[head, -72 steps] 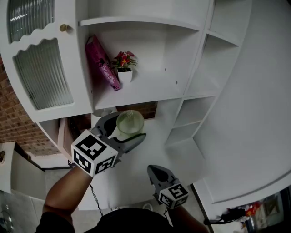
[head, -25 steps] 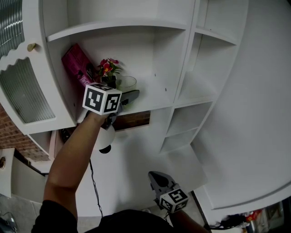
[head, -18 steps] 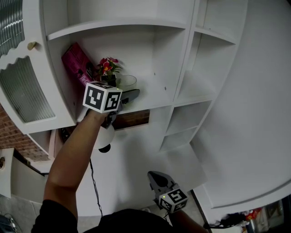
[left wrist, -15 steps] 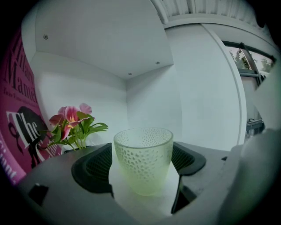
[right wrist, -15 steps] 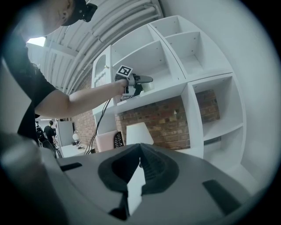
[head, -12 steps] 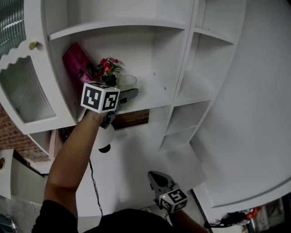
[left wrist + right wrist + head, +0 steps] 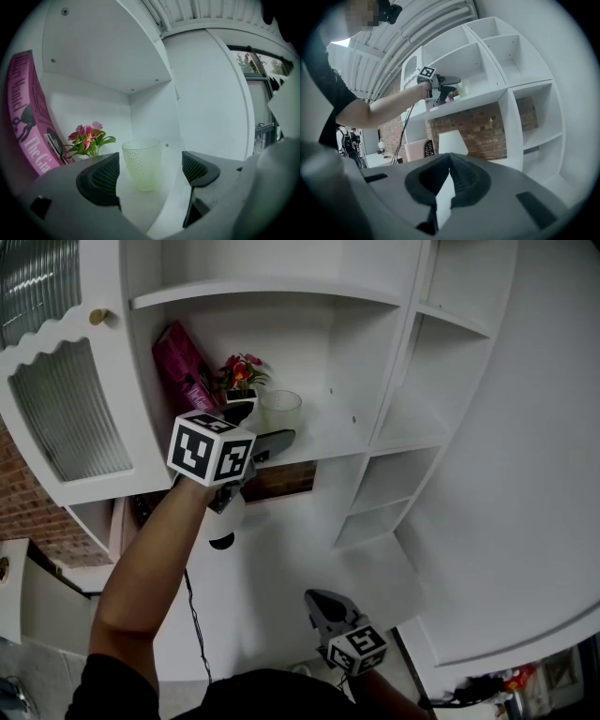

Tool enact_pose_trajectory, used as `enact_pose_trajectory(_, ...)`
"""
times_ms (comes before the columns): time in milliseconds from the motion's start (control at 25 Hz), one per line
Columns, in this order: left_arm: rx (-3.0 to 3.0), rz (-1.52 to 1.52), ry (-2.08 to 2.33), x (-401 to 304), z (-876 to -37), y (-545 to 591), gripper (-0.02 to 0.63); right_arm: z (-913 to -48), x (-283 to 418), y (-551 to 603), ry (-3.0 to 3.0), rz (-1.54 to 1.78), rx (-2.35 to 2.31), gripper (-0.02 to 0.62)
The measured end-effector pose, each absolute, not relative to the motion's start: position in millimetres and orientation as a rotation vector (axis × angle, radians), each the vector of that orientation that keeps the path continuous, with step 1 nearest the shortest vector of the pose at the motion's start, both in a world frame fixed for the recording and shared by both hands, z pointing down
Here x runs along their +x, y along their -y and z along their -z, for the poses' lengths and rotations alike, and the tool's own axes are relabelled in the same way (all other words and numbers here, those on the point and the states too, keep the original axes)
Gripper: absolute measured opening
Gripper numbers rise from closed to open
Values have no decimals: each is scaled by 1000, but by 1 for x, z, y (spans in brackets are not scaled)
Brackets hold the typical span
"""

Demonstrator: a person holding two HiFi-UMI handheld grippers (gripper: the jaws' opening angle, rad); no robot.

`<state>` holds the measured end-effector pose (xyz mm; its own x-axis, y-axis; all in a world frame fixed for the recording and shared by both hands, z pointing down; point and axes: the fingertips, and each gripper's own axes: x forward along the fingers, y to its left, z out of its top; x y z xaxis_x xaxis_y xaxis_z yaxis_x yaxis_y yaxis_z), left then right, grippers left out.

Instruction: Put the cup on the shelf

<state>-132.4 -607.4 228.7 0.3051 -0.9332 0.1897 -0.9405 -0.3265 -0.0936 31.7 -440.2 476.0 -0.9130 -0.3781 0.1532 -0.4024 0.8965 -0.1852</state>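
Note:
A pale green dotted cup stands upright on the white shelf, next to the flower pot. My left gripper is at the shelf's front edge, open. Its jaws have just been opening, and they stand wide on either side of the cup without touching it. The cup is just ahead of the fingertips. My right gripper hangs low, far below the shelf, shut with nothing in it. In the right gripper view the left gripper shows small, up at the shelf.
A pink book leans at the shelf's left end, with a small pot of red flowers beside it. A ribbed-glass cabinet door lies further left. Open white compartments are on the right. A white lamp stands below.
The cup, earlier carried in the left gripper below the shelf, now stands on the shelf. The left gripper has drawn back a little from it. The right gripper has barely moved.

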Motion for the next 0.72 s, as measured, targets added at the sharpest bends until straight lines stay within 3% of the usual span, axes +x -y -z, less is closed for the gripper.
enact_pose_trajectory(720,2684,-257,1647,-95,-263,500,394,-472,0,402,2961,-334,589,5)
